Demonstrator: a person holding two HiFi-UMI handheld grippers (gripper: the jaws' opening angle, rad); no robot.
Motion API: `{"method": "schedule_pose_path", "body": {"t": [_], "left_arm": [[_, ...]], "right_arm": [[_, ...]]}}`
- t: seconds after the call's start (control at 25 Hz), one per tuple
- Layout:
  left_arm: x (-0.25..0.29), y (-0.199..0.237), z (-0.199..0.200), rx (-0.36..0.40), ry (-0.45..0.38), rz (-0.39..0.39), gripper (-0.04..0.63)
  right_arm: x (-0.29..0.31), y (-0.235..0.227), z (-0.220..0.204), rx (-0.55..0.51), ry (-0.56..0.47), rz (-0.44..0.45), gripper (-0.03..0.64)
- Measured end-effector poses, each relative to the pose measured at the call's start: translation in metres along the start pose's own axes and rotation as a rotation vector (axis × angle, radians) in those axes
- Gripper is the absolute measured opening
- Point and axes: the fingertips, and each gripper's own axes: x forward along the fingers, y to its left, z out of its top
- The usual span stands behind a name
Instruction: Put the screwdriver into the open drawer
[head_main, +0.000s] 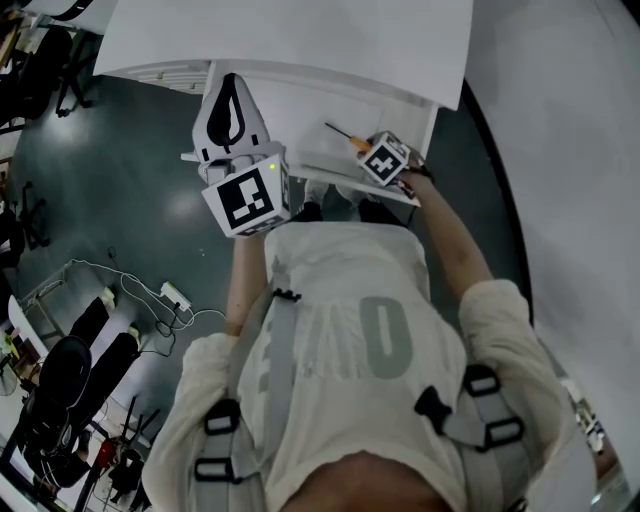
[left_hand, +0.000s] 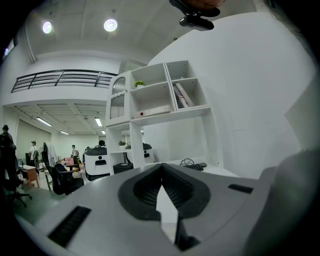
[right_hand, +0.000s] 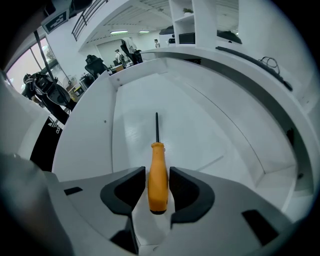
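Head view: screwdriver (head_main: 342, 135) is in the open drawer (head_main: 290, 115), with my right tool (head_main: 368, 150) over its handle. Risk: if I pull out skewed, a pad snags the handle and drags or rolls it (round handle).

Right gripper view: jaws are apart with the handle between them, pads just clear of it. The screwdriver looks laid on the drawer floor.

Left gripper view: left tool (left_hand: 161, 170) is closed and empty.

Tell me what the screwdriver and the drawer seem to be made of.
Screwdriver: orange handle, smooth with a soft sheen, likely plastic; thin dark shaft, probably metal.
Drawer: flat white panels, faintly glossy; painted or laminated board perhaps, can't tell which.
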Motion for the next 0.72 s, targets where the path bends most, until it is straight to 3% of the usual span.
{"method": "schedule_pose_path", "body": {"t": [0.08,0.28,0.48,0.72], "left_arm": [[-0.007,-0.001,-0.002,0.019,0.005,-0.006,0.006],[0.017,0.021,-0.014,0.011,0.019,0.01,0.006],[0.016,0.014,-0.014,0.012,0.013,0.007,0.006],[0.015,0.017,-0.009,0.018,-0.001,0.006,0.006]], "right_arm": [[-0.001,0.007,-0.007,0.015,0.008,0.014,0.151],[0.014,0.01,0.03,0.073,-0.023,0.102,0.188],[0.009,-0.009,0.031,0.049,-0.047,0.027,0.212],[0.006,-0.008,0.035,0.044,-0.06,0.022,0.23]]}}
